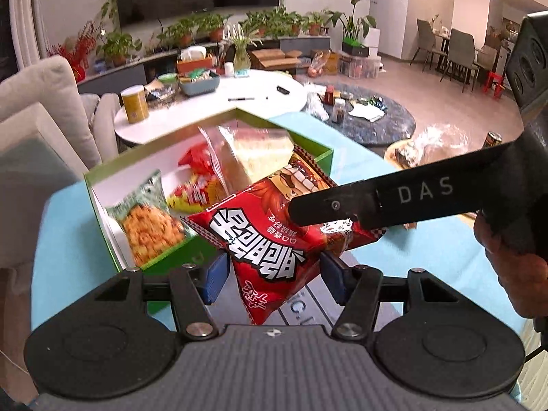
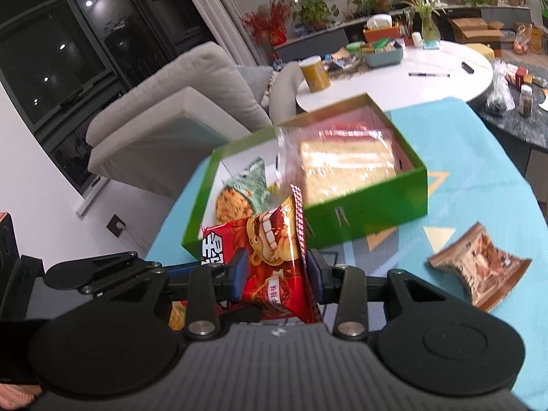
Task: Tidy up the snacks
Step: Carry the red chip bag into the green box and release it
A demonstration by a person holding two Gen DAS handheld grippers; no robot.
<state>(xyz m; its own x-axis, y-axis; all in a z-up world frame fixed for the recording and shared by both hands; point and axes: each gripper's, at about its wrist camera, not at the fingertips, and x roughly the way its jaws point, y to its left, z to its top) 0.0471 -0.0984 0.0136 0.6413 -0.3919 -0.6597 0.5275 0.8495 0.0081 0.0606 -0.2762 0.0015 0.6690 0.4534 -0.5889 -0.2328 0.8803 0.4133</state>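
Observation:
A red snack packet [image 1: 270, 239] with white characters is held by both grippers at the near edge of the green box [image 1: 102, 185]. My left gripper [image 1: 272, 274] is shut on one end. My right gripper [image 2: 276, 275] is shut on the other end of the red packet [image 2: 274, 257]. The right gripper's black finger [image 1: 376, 202] crosses the left wrist view. The green box [image 2: 370, 212] holds a green-and-orange snack bag [image 1: 147, 222], a red-yellow packet [image 1: 198, 185] and a clear-wrapped pale block [image 2: 346, 167], which is blurred.
A brown snack packet [image 2: 479, 267] lies on the turquoise cloth [image 2: 479, 157] right of the box. A white round table [image 1: 260, 99] with a yellow can [image 1: 134, 103] and basket stands beyond. A beige sofa [image 2: 171, 120] is to the left.

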